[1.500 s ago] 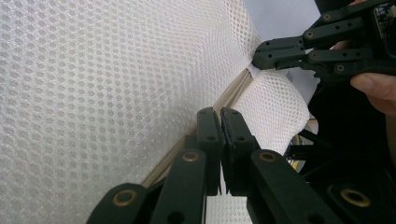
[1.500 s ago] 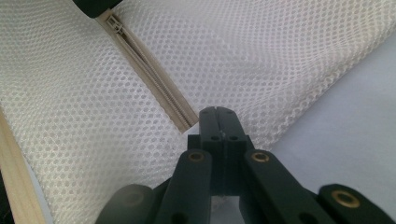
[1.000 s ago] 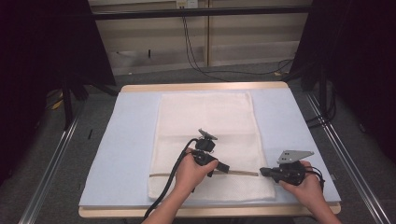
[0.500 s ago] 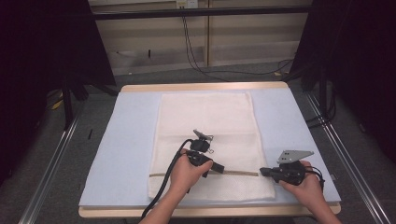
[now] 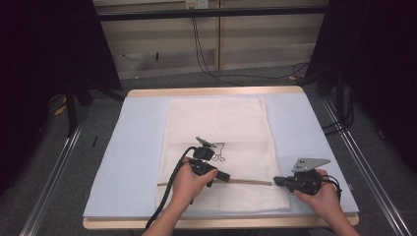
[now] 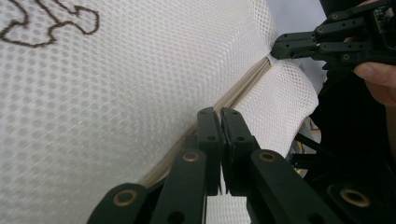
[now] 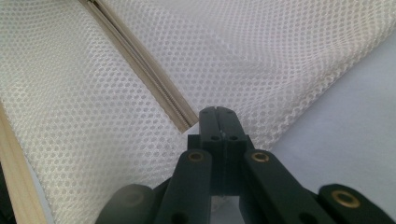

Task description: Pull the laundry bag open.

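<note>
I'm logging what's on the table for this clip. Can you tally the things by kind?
White mesh laundry bag: 1
Beige zipper on the bag: 1
Light blue mat: 1
Hand-held gripper: 2, left and right
Total: 5

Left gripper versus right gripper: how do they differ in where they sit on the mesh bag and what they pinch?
The left gripper sits mid-bag on the zipper, while the right gripper sits at the zipper's end by the edge of the mesh bag. The left hand rests over the mesh; the right hand lies beyond it, over the blue mat. The left points toward the right. Both have their fingers closed at the zipper line.
</note>
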Demonstrator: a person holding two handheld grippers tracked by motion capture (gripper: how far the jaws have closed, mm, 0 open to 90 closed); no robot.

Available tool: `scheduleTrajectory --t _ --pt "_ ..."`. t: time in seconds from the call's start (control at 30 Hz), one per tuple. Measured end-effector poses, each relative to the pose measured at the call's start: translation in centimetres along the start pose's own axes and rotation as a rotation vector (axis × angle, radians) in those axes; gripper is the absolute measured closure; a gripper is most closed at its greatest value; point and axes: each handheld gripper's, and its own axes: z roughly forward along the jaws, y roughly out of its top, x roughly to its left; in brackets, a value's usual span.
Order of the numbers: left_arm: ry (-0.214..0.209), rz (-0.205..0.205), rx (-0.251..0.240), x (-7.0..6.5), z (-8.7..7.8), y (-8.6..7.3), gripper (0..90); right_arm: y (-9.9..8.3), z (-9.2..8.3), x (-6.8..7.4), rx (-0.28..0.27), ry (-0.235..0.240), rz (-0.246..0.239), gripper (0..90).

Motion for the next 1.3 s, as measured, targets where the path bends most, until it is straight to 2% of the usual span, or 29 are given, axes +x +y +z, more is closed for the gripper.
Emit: scheduleTrajectory --t 0.03,0.07,0.1,0.17,0.23,0.27,0.33,0.47,0.5,0.57,0.7,0.77,0.83,0.93,0.97,1.0,1.03,1.07,1.2,1.27,1.3 --pt "-0.008 -0.005 0.000 0.1 -0.2 -0.1 87.5 0.0 0.0 0.0 -0.002 0.002 0.001 90.0" --pt "-0.009 -0.035 -0.022 0.1 -0.4 -0.2 87.5 0.0 0.0 0.0 -0.002 0.001 -0.001 90.0" --pt "-0.012 -0.012 -0.004 0.4 -0.6 -0.3 87.5 0.0 0.0 -0.1 -0.001 0.001 0.000 90.0" --pt "-0.011 -0.026 -0.011 0.8 -1.2 -0.6 87.5 0.0 0.0 -0.1 0.000 0.004 0.006 90.0" --pt "-0.006 -0.070 -0.046 1.0 -1.6 -0.9 87.5 0.0 0.0 -0.1 0.000 0.004 0.005 90.0" --pt "-0.008 -0.052 -0.029 1.3 -1.9 -1.0 87.5 0.0 0.0 -0.1 0.001 0.004 0.004 90.0" --pt "-0.005 -0.073 -0.047 1.6 -2.5 -1.4 87.4 0.0 0.0 -0.1 0.001 0.003 0.005 90.0" --pt "0.005 -0.050 -0.037 2.2 -3.6 -2.0 87.4 0.0 0.0 -0.1 -0.002 0.004 0.007 90.0" --pt "0.002 -0.069 -0.050 2.3 -3.8 -2.1 87.4 -0.1 0.0 -0.1 -0.006 0.008 0.008 90.0" --pt "0.016 -0.064 -0.051 2.5 -4.0 -2.3 87.4 -0.1 0.0 -0.1 -0.003 0.005 0.006 90.0" --pt "0.012 -0.089 -0.064 3.2 -5.0 -3.0 87.4 0.0 0.0 0.0 -0.002 0.003 0.001 90.0" --pt "0.042 -0.088 -0.074 3.8 -5.7 -3.5 87.4 0.0 0.0 0.0 0.000 0.001 0.001 90.0" --pt "0.022 -0.112 -0.082 4.1 -6.1 -3.9 87.4 0.0 0.0 0.0 -0.001 0.001 -0.001 90.0" --pt "0.038 -0.111 -0.089 4.7 -6.8 -4.6 87.4 0.0 0.0 0.0 0.000 0.001 0.004 90.0" --pt "0.047 -0.130 -0.104 4.8 -7.0 -4.8 87.4 0.0 0.0 0.0 -0.001 0.001 0.004 90.0" --pt "0.053 -0.108 -0.094 5.2 -7.3 -5.1 87.4 0.0 0.0 0.0 -0.001 0.001 0.004 90.0" --pt "0.058 -0.119 -0.101 5.5 -7.5 -5.3 87.4 -0.1 0.0 0.0 -0.003 0.003 0.003 90.0" --pt "0.052 -0.134 -0.109 5.7 -7.9 -5.7 87.4 0.0 0.0 0.0 -0.001 0.003 0.000 90.0" --pt "0.056 -0.134 -0.118 6.4 -8.7 -6.4 87.4 0.0 0.0 0.0 -0.002 0.003 0.001 90.0" --pt "0.041 -0.162 -0.134 6.7 -9.0 -6.8 87.4 0.0 0.0 0.0 -0.001 0.001 0.004 90.0" --pt "0.046 -0.152 -0.133 6.8 -9.2 -6.9 87.4 -0.1 0.0 0.0 -0.002 0.004 0.005 90.0"
